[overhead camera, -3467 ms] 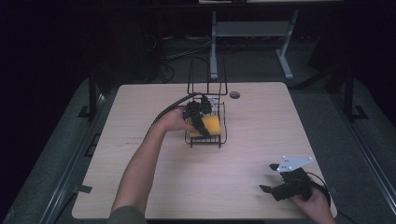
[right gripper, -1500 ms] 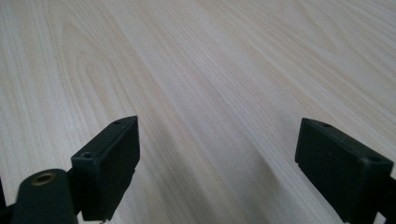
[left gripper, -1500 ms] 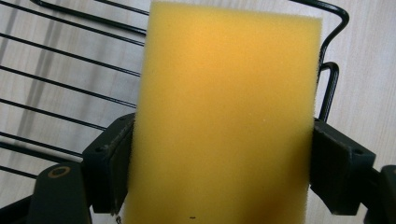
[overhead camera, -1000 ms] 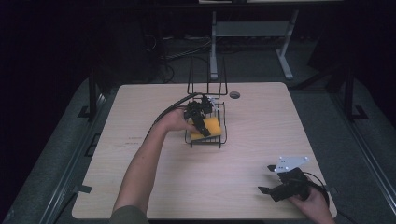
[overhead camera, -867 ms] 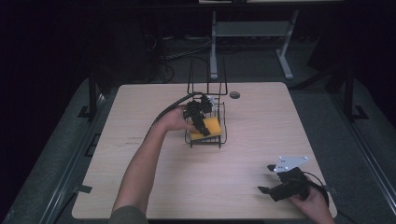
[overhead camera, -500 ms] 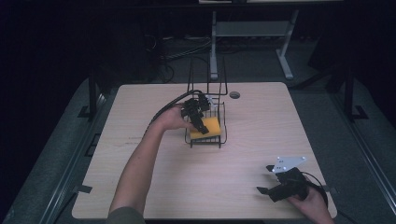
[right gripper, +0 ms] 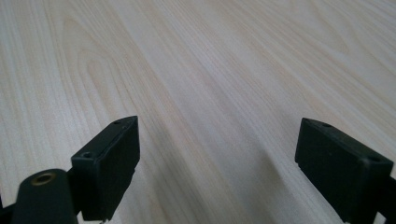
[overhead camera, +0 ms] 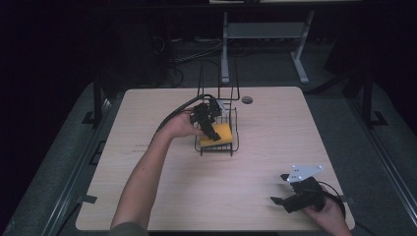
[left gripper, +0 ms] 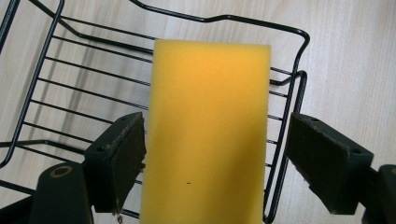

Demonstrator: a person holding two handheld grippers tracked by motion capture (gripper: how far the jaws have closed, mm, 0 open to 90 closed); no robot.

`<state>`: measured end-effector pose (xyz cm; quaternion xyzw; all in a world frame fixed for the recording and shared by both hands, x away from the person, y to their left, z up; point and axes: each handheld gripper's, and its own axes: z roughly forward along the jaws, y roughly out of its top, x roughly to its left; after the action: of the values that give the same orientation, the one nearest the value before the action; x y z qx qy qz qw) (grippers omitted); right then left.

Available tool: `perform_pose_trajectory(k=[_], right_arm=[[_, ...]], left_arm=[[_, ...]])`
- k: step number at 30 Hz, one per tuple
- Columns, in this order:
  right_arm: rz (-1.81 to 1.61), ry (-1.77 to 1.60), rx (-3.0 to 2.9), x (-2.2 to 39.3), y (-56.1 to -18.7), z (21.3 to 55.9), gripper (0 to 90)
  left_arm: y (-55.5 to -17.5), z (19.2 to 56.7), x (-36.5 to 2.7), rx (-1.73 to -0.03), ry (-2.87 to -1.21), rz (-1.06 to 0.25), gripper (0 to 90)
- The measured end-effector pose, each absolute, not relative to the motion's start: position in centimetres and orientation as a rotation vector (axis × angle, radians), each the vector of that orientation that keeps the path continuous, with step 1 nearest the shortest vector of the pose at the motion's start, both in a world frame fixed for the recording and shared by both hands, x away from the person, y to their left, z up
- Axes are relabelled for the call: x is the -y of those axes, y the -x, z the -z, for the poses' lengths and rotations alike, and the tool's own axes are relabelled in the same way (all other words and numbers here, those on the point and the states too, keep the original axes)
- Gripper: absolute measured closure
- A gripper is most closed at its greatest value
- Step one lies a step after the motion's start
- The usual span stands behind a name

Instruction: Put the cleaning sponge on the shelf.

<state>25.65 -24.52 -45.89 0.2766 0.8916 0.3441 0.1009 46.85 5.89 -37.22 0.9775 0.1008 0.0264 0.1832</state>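
- Sponge (left gripper: 208,130) is lying in the wire basket (left gripper: 70,84), pointing straight ahead between our left gripper (left gripper: 212,154) jaws, which are gaping wide.
- We are keeping our right gripper (right gripper: 217,163) wide and empty, far off.

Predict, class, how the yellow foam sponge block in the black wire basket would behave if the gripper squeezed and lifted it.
The yellow foam sponge block looks porous, so it would probably squash between the left gripper jaws and feel light. Its flat rectangular faces suggest it will not roll. The black wire basket looks thin-wired, so it might shift if nudged.
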Motion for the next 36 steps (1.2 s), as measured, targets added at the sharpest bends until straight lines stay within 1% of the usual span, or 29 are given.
perform_pose_trajectory(k=[5,27,36], right_arm=[[-1.019,-0.822,-2.631,24.5,-25.6,45.9,13.7],[-1.019,-0.823,-2.627,24.7,-25.5,45.7,13.7],[-1.019,-0.824,-2.627,24.7,-25.4,45.6,13.7]], left_arm=[[-46.6,37.7,-6.2,-0.295,-2.720,-0.097,19.8],[-44.5,36.8,-5.5,-0.202,-2.741,-0.111,20.4],[-43.8,37.0,-5.9,-0.202,-2.722,-0.117,21.2]])
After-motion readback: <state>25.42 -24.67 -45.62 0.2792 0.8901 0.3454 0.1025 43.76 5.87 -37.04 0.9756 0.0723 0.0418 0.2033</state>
